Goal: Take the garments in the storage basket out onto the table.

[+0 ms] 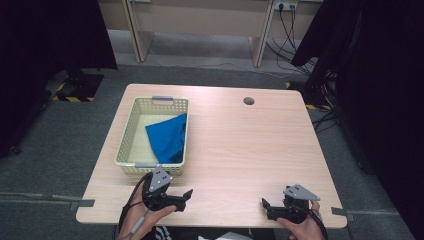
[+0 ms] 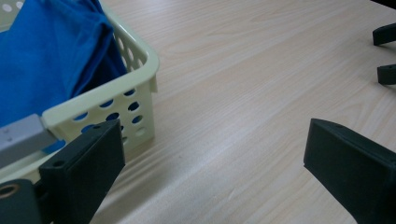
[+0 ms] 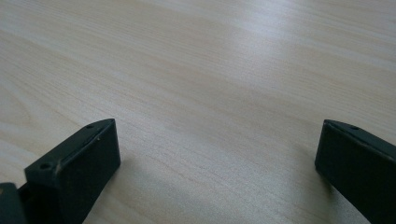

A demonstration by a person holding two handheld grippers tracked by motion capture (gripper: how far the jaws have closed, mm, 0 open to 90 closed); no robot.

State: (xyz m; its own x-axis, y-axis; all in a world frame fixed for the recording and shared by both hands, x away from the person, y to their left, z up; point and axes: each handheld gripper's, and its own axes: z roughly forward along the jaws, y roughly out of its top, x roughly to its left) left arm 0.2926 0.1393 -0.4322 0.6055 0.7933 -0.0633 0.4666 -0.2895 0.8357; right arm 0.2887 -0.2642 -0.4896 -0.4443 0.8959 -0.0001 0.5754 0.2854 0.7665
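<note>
A pale yellow perforated basket (image 1: 128,131) stands on the left half of the wooden table, holding a folded blue cloth (image 1: 169,137). My left gripper (image 1: 185,199) rests near the table's front edge just below the basket, jaws wide open and empty. In the left gripper view the basket's corner (image 2: 135,93) and the blue cloth (image 2: 51,60) sit just beyond the left jaw. My right gripper (image 1: 265,209) lies at the front right, open with only bare wood between its jaws (image 3: 215,154). Its fingertips (image 2: 385,35) appear at the far right of the left gripper view.
The table (image 1: 250,145) has a round cable hole (image 1: 248,101) near its far edge. Grey handles (image 1: 162,98) sit on the basket's short ends. Dark curtains hang at both sides, and cables trail on the floor at the far right.
</note>
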